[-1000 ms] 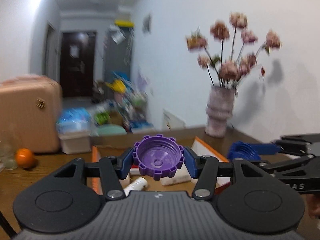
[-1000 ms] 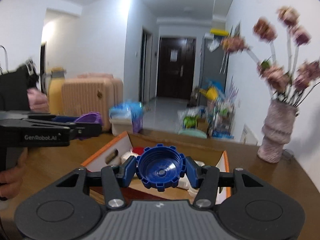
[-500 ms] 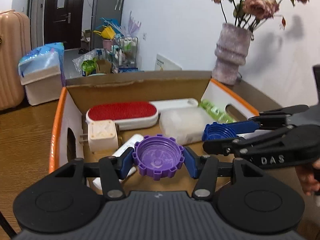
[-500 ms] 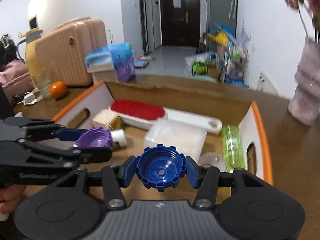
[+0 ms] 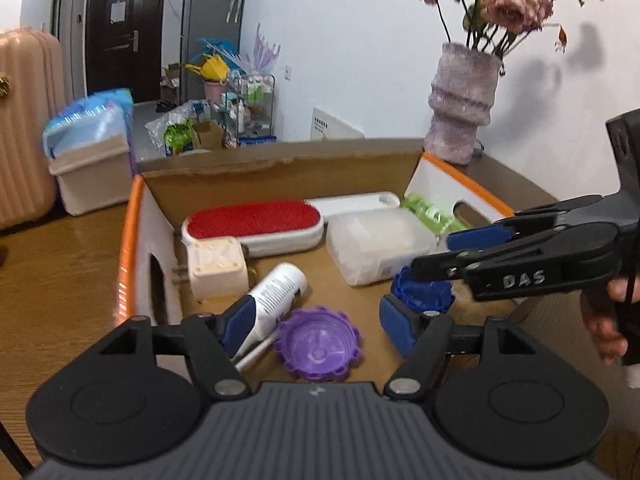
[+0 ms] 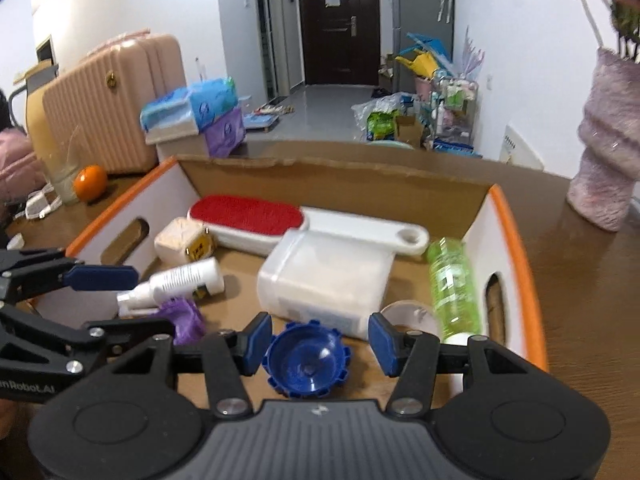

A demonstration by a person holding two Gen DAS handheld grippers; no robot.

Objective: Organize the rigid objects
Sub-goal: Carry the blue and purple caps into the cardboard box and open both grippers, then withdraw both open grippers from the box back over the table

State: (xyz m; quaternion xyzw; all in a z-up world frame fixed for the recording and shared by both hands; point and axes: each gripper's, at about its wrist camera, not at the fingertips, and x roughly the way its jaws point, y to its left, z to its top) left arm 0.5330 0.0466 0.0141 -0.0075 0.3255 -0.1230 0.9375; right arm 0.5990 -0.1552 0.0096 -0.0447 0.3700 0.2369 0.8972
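Left wrist view: taken from behind the left gripper [image 5: 316, 324], aimed forward and slightly down into the cardboard box [image 5: 132, 216], close above its near end; wall and vase [image 5: 464, 104] are seen at right, hallway door [image 5: 120, 32] at far left.

Right wrist view: taken from behind the right gripper [image 6: 316, 344], same forward, downward aim, close over the box's [image 6: 516, 232] near right part; the door [image 6: 340, 20] is centred.

Shared: box interior, red brush [image 5: 256, 220] [image 6: 246, 210], each other's gripper seen crosswise, hallway, vase [image 6: 608, 160].
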